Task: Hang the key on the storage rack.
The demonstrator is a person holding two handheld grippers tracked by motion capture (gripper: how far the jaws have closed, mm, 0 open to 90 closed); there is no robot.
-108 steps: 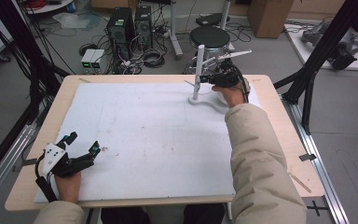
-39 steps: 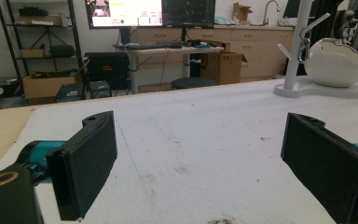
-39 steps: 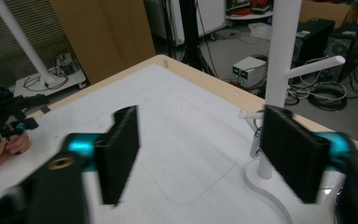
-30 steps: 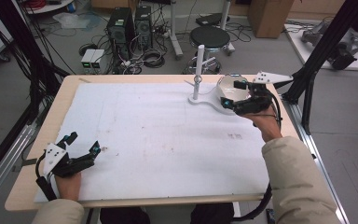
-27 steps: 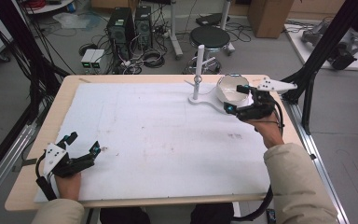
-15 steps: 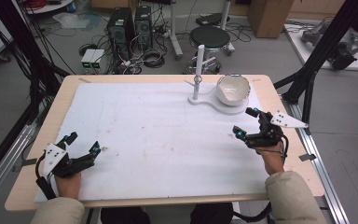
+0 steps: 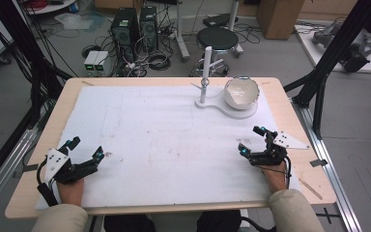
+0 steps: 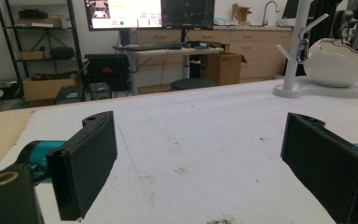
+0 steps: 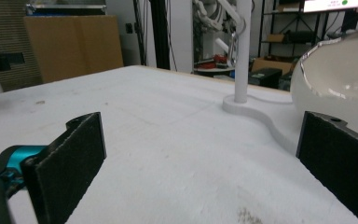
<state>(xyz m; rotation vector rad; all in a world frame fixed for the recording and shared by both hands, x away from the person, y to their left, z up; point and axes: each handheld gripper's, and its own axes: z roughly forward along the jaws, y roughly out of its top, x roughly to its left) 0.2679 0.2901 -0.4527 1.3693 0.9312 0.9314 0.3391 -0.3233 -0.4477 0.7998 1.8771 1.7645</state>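
White bowl (image 7: 241, 92) (tilted, mouth facing up-left) rests on stand base (image 7: 222, 107).

White bowl (image 7: 241, 92) on white stand (image 7: 221, 105); white mat (image 7: 164, 140), tan table (image 7: 299, 145); black jaws.

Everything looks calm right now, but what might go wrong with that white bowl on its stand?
Two guesses. The bowl sits tilted on the white stand, beside its thin post; a nudge could perhaps roll it off. The stand is near the table's far edge, so a push might send it toward the floor. Both the right tool and left tool are open, resting well away.
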